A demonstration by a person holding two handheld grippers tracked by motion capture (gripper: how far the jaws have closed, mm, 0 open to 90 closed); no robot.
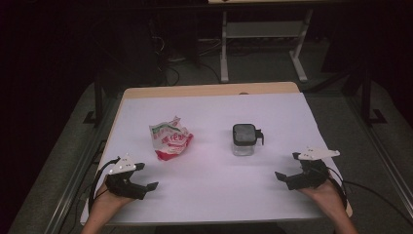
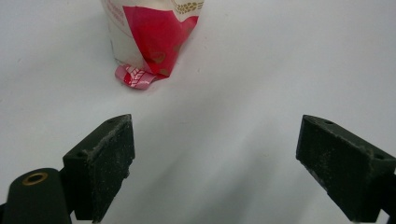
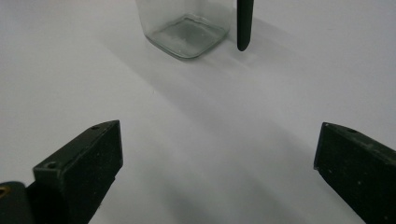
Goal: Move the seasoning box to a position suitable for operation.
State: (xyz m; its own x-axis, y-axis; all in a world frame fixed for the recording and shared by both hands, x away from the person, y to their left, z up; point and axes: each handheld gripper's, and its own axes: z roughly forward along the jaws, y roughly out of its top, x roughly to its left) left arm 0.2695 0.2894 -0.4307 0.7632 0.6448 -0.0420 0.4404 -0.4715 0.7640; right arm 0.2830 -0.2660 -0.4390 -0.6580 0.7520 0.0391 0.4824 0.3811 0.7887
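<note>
Claws: left claw (image 2: 215,163), right claw (image 3: 217,172) wide open, empty | snack bag (image 2: 152,39) top cut off | glass jar (image 3: 187,28) lid cropped

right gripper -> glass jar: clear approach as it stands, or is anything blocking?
Probably yes. The right gripper has its jaws wide open, nothing between them, and only bare white table lies between it and the glass jar. The jar's black handle hangs on the near side and may need avoiding.

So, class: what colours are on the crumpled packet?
White and red packet, clearest in the left gripper view.
</note>
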